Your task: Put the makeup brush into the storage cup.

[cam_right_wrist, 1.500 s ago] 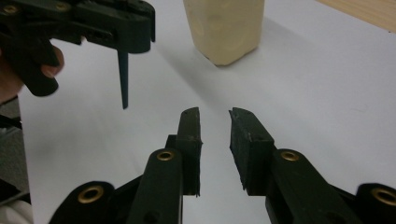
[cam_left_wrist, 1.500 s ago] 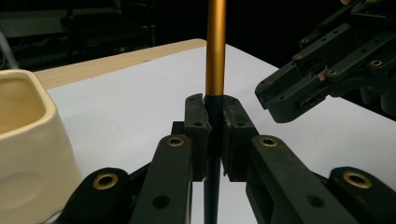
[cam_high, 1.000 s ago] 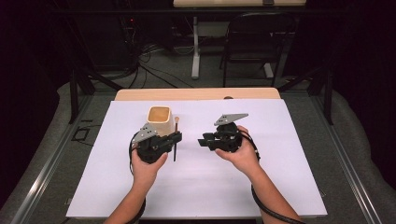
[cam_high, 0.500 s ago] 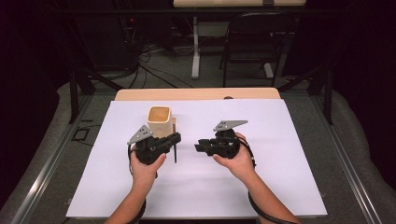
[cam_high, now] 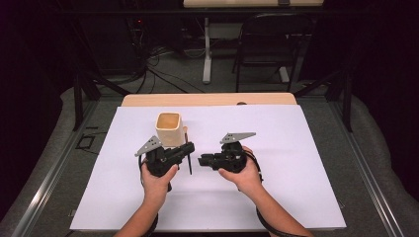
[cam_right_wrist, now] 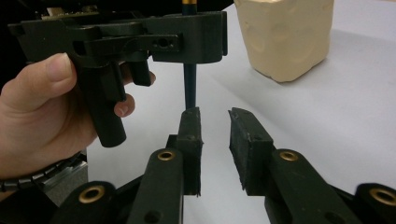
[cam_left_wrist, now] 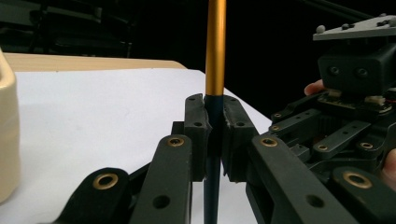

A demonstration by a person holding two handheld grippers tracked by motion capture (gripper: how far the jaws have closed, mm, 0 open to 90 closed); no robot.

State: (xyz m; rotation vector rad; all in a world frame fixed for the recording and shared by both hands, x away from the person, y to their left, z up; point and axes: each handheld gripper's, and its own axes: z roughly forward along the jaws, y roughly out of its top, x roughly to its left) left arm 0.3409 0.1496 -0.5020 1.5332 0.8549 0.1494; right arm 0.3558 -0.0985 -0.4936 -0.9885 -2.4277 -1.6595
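Observation:
A thin pencil (cam_high: 188,159), dark blue below and gold above (cam_left_wrist: 215,46), stands nearly upright with my left gripper (cam_high: 190,147) shut on its dark shaft (cam_left_wrist: 214,112). My right gripper (cam_high: 201,160) points left at it from a few centimetres away. In the right gripper view its jaws (cam_right_wrist: 215,116) stand apart with nothing between them, and the pencil (cam_right_wrist: 189,86) hangs just beyond the left jaw under the left gripper (cam_right_wrist: 187,42). A cream cup (cam_high: 169,128) stands just behind the left gripper.
A white sheet (cam_high: 296,148) covers the table, with a wooden edge (cam_high: 207,98) showing at the back. A dark chair (cam_high: 269,44) and a table leg stand on the floor beyond. The cup (cam_right_wrist: 282,32) is close to the right gripper's far right side.
My right gripper has moved left and slightly toward the person, closing on the left gripper. The left gripper and pencil have barely shifted.

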